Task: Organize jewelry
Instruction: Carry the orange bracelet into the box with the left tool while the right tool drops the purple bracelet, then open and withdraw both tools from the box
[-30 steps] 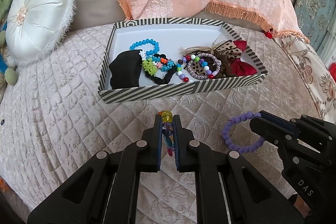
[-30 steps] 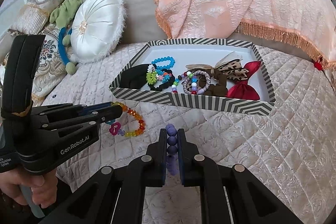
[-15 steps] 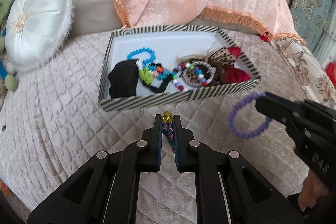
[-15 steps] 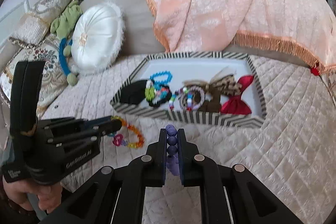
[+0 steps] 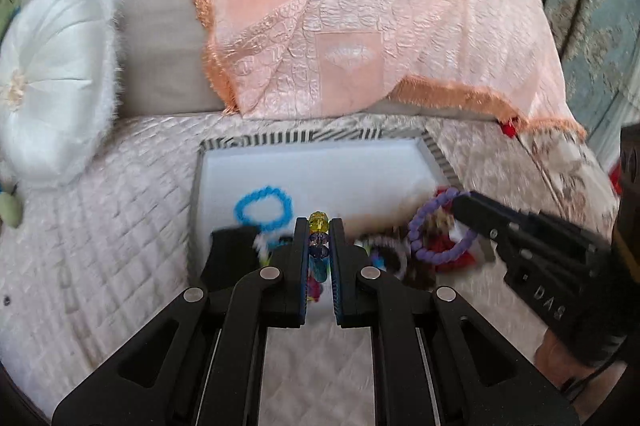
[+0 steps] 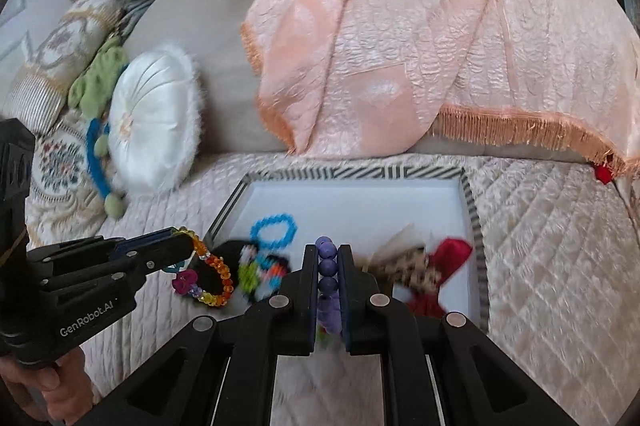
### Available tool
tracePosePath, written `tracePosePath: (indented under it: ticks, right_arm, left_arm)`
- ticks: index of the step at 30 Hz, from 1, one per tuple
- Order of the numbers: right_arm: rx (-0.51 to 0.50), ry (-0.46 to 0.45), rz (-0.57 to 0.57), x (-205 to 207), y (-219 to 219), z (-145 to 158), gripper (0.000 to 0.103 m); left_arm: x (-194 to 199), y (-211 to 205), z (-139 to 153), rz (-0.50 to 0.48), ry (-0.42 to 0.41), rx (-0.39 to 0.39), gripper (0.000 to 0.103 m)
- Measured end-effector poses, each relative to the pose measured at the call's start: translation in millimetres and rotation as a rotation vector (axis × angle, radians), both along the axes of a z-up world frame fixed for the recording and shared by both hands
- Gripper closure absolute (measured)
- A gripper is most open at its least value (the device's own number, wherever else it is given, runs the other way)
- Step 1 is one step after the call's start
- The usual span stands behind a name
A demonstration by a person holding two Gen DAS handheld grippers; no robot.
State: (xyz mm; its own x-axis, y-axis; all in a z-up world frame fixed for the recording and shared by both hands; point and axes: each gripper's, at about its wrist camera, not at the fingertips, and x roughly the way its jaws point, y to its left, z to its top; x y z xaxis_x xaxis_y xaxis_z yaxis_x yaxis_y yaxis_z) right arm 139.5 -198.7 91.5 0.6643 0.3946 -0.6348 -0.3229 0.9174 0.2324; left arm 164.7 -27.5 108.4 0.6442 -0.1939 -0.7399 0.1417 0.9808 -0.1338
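- my left gripper [image 5: 319, 226] is pinching the rainbow bead bracelet [image 6: 212, 276]; the jaws are pressed on its beads and the rest of the loop hangs free beside them.
- my right gripper [image 6: 329, 266] is pinching the purple bead bracelet [image 5: 438, 228] in the same way, with a row of beads between the pads.
- both bracelets hang over the near part of the striped tray [image 6: 472, 210], above the blue bracelet [image 6: 274, 230], the black pouch [image 5: 228, 246] and the red bow [image 6: 448, 258] that already lie in it.
- i think the good way is to bring each loop over the bare white floor at the far side of the tray, low, before i spread the jaws.
- i should release one hand at a time, so the loops do not tangle with each other.
- the pictures are blurred, so i cannot tell if a loop touches the pile.
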Motion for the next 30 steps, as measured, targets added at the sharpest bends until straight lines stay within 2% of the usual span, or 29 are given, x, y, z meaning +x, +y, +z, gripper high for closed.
tracePosePath:
  ticks: [6,10,13,17,19,21,23,24,26,28,30]
  right_arm:
    - [0.053,0.037,-0.056,55.5,-4.8,-16.6,0.095]
    - [0.066,0.074,-0.065,81.0,1.3,-36.4,0.095]
    - [0.109,0.117,-0.068,97.6,4.6,-56.1,0.095]
    - [0.107,0.162,-0.142,113.2,-2.9,-75.5,0.095]
    - [0.098,0.187,-0.176,117.1,-8.4,-81.4,0.095]
    - [0.110,0.204,-0.190,116.1,-14.6,-83.2,0.093]
    - [0.119,0.178,-0.196,109.6,-20.7,-79.8,0.086]
    - [0.119,0.159,-0.203,104.0,-24.3,-75.9,0.078]
    - [0.138,0.130,-0.213,92.1,-32.2,-67.4,0.069]
    - [0.152,0.102,-0.220,78.5,-37.9,-59.3,0.069]
    - [0.139,0.086,-0.226,60.9,-41.2,-50.8,0.068]
  left_arm:
    - [54.4,-10.9,-25.2,-0.013,0.014,-0.155,0.095]
    - [80.9,-7.1,-59.0,0.016,0.068,-0.180,0.095]
    - [93.7,0.0,-81.9,0.075,0.126,-0.132,0.095]
    - [93.5,8.2,-85.7,0.102,0.128,-0.112,0.095]
    - [90.4,7.2,-84.5,0.105,0.115,-0.073,0.090]
    - [87.3,8.1,-83.1,0.105,0.102,-0.053,0.068]
    - [81.3,9.5,-79.2,0.109,0.084,-0.048,0.058]
    - [80.5,10.7,-78.4,0.108,0.081,-0.047,0.058]
    - [73.3,13.6,-71.9,0.104,0.070,-0.033,0.056]
    - [61.9,17.2,-64.9,0.115,0.048,-0.015,0.051]
    - [48.1,21.0,-58.3,0.129,0.025,0.000,0.036]
